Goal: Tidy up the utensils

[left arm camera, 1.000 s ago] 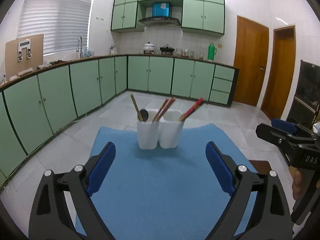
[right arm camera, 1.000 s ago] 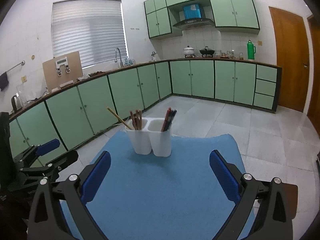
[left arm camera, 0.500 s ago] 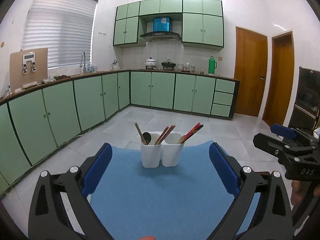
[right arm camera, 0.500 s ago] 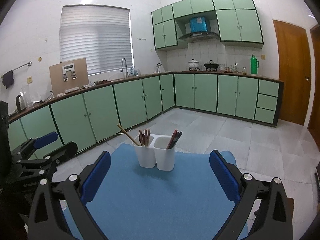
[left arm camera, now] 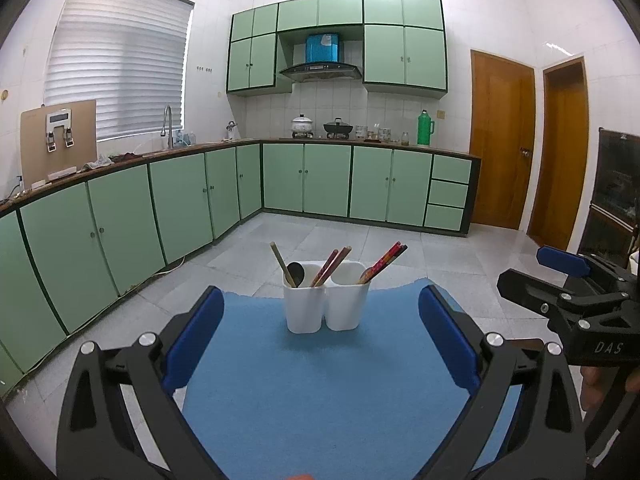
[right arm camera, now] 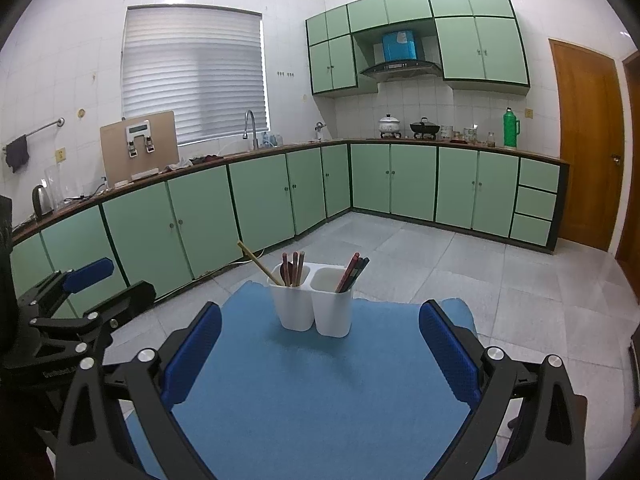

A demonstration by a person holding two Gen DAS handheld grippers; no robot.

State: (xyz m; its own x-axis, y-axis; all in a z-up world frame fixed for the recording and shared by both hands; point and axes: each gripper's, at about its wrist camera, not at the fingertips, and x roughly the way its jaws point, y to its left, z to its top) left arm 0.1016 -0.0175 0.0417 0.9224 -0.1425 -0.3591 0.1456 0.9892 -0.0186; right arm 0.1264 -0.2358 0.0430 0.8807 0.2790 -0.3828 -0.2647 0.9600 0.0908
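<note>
A white two-cup utensil holder (left arm camera: 326,302) stands at the far end of a blue mat (left arm camera: 320,392). Its left cup holds a wooden stick, a dark spoon and brown chopsticks (left arm camera: 331,266). Its right cup holds red and dark chopsticks (left arm camera: 382,262). My left gripper (left arm camera: 320,340) is open and empty, well short of the holder. My right gripper (right arm camera: 320,344) is open and empty, also short of the holder (right arm camera: 312,300). The right gripper shows at the right edge of the left wrist view (left arm camera: 568,292). The left gripper shows at the left edge of the right wrist view (right arm camera: 80,304).
The mat (right arm camera: 320,392) lies on a small table above a grey tiled floor (left arm camera: 360,240). Green cabinets (left arm camera: 160,208) run along the left and back walls. Wooden doors (left arm camera: 504,140) stand at the right.
Both grippers have pulled back and tilted up from the holder, which now looks smaller and lower in both views. Both stay open.
</note>
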